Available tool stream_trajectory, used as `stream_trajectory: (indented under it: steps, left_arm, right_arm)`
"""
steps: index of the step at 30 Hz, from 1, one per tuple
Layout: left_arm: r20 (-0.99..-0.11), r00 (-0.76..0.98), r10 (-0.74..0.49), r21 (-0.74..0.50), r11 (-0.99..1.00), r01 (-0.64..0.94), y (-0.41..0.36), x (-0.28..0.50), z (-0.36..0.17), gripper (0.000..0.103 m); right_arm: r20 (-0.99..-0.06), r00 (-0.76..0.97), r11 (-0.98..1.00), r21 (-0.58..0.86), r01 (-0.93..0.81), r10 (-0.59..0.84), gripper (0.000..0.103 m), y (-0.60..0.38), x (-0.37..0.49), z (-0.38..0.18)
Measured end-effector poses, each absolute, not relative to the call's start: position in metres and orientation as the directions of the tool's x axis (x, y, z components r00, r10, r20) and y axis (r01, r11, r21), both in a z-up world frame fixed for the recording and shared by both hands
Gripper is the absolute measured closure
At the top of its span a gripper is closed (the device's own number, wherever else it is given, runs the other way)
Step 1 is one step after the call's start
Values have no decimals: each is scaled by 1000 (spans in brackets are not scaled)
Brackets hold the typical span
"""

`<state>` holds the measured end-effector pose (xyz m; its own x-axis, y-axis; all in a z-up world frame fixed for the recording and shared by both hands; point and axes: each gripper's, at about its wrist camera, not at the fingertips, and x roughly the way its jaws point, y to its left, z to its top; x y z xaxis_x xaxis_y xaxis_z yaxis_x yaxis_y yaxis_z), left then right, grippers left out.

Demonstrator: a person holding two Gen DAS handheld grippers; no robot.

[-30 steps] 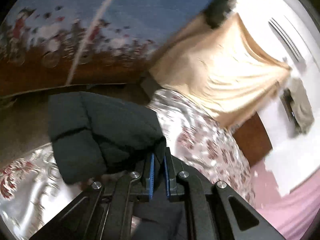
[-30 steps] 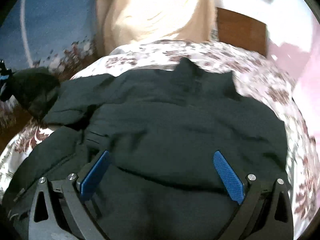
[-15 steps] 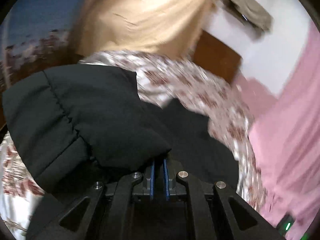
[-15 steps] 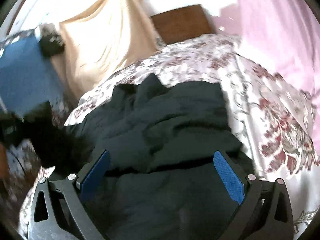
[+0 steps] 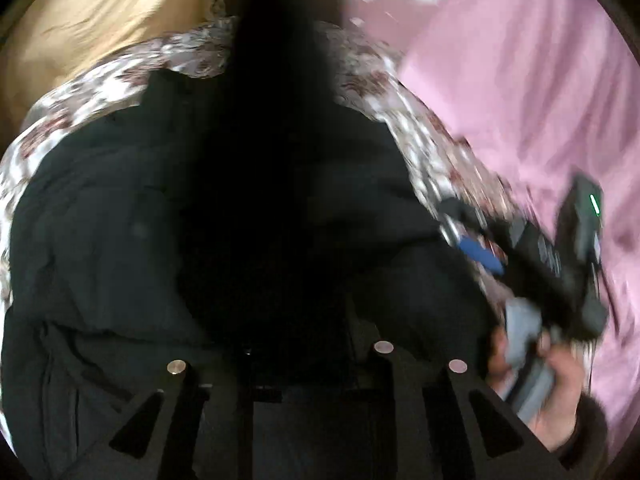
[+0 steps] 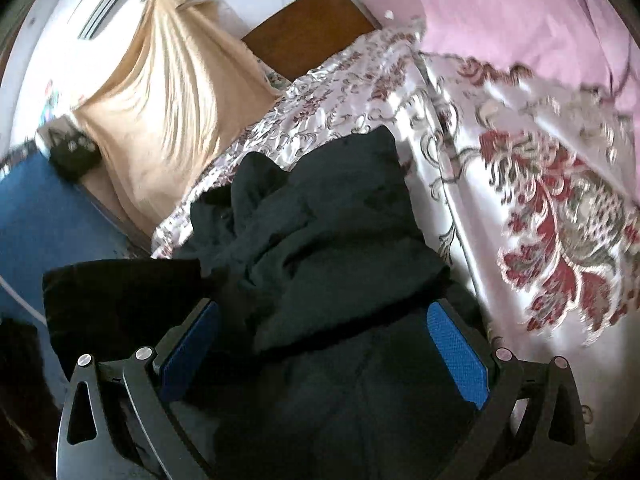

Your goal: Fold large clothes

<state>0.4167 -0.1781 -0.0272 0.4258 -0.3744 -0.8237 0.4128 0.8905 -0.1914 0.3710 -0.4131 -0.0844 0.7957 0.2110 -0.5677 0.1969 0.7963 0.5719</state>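
A large dark jacket lies spread on a flowered bedspread. One black sleeve is drawn across the jacket's body and hangs in front of my left gripper, hiding its pads. The left jaws are opening, and the sleeve looks to be still between them. In the right wrist view the jacket is bunched, with the sleeve coming in from the left. My right gripper stands wide open just above the jacket, gripping nothing. The left wrist view also catches the right gripper, held by a hand.
Pink fabric runs along the bed's right side. A beige cloth hangs at the far left, next to a brown wooden board. A blue surface lies left of the bed. Bare bedspread shows right of the jacket.
My left gripper has swung the sleeve to the right over the jacket's body and rolled. The right gripper shifted toward the jacket's right side, still open, and now shows in the left view.
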Motion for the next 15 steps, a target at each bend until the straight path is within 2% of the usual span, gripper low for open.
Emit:
stream_trajectory:
  steps: [4, 9, 10, 11, 12, 13, 15]
  left_arm:
    - [-838, 423, -346, -95, 854, 511, -188, 389, -22, 83]
    - [-825, 458, -331, -135, 903, 408, -163, 384, -18, 83]
    - [-822, 483, -301, -139, 929, 343, -152, 386, -17, 78]
    - [-821, 504, -268, -142, 951, 274, -139, 388, -17, 60]
    - [-818, 522, -241, -149, 966, 212, -127, 394, -18, 45]
    - [-805, 553, -213, -165, 977, 135, -110, 396, -17, 25]
    - [-765, 624, -159, -224, 974, -26, -74, 398, -11, 23]
  right_arm:
    - [-524, 806, 722, 666, 188, 274, 1, -427, 374, -98]
    - [-391, 843, 549, 824, 141, 369, 1, -449, 372, -116]
    - [-365, 850, 514, 848, 134, 381, 1, -452, 370, -120]
    - [-346, 854, 485, 865, 129, 389, 1, -455, 370, -123]
    - [-345, 852, 476, 870, 132, 394, 1, -457, 371, -126]
    - [-363, 842, 484, 863, 143, 398, 1, -455, 372, -126]
    - [-441, 798, 547, 820, 172, 410, 1, -445, 379, -125]
